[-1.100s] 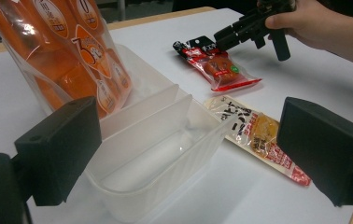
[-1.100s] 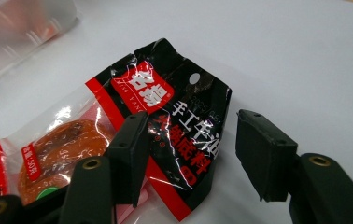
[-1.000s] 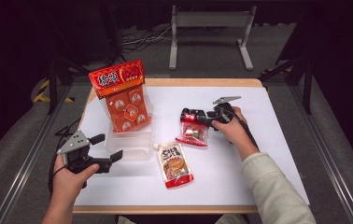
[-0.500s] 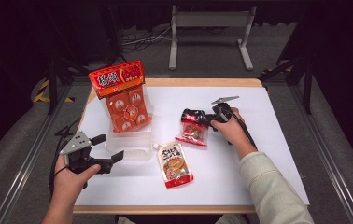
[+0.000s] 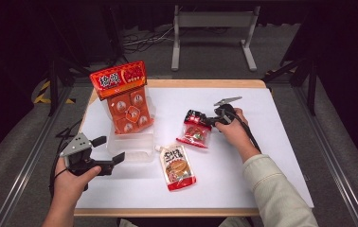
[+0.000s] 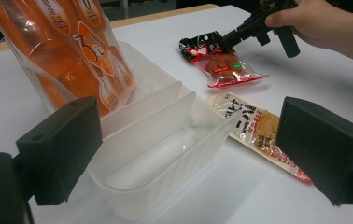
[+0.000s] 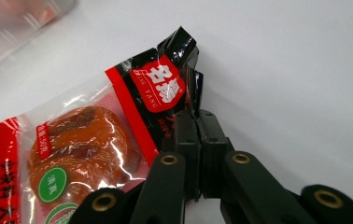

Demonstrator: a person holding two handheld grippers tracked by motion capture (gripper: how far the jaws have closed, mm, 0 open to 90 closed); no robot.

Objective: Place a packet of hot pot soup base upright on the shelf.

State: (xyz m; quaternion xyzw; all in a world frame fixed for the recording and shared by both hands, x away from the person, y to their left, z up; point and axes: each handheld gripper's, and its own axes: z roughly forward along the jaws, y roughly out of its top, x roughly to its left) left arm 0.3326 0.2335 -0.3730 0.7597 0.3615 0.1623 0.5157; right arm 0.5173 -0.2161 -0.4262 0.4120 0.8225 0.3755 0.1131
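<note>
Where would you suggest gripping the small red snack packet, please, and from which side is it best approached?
By its black top seal, coming in from the packet's right in the high view. The small red snack packet lies flat on the table, so only its thin, crinkled end flap offers an edge. The right gripper has just been closing and now pinches that flap.

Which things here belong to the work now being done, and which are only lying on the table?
In the work:
- right gripper, jaws just closed on the packet's black edge
- red snack packet
- clear divided tray, probably where it goes

Lying about:
- spouted sauce pouch
- big orange bag, standing in the tray
- left gripper, open, near the tray
</note>
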